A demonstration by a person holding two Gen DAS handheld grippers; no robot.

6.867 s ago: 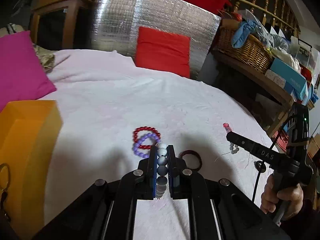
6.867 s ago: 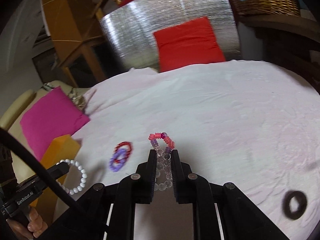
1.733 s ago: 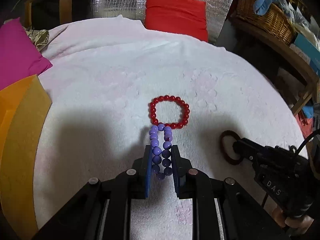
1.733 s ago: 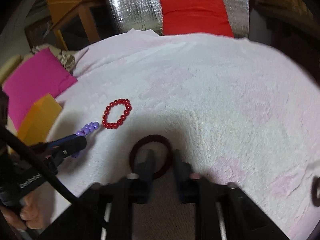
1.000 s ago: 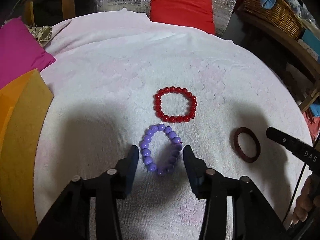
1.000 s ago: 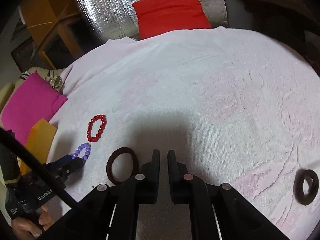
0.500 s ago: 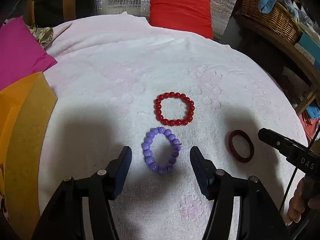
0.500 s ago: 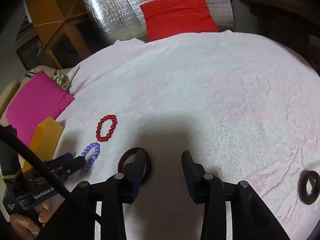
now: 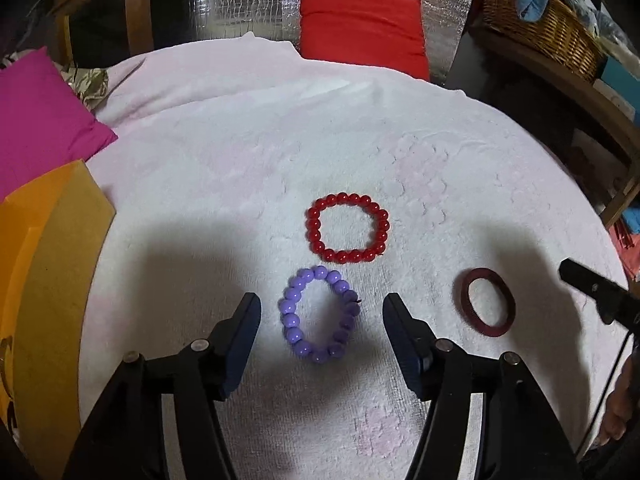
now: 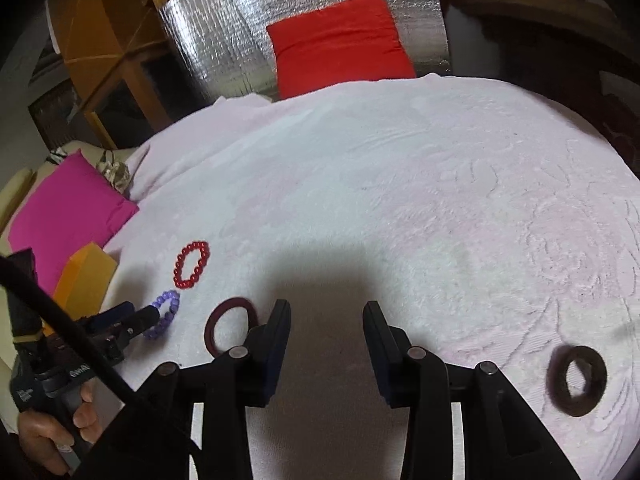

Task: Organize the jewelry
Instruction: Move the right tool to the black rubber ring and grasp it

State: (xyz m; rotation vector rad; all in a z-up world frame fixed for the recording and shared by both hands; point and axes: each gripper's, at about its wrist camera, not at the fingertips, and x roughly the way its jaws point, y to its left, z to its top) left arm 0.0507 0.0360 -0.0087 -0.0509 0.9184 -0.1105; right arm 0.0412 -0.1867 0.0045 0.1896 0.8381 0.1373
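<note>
My left gripper [image 9: 320,312] is opening around the freed purple bracelet [image 9: 319,314], my right gripper [image 10: 326,320] spread and empty, so next I'd reach for the black ring [image 10: 578,380].

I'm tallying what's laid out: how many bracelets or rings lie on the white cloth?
4. Red bead bracelet mid-cloth; purple bead bracelet just below it, between the left gripper's open fingers; dark red bangle to their right; dark ring far right. Others may lie outside view.

The left gripper [image 9: 321,312], black with two fingers, tilts downward, its jaws opening, pads touching nothing. To its right, the matching right gripper [image 10: 326,318] tilts down too, jaws apart and empty.
</note>
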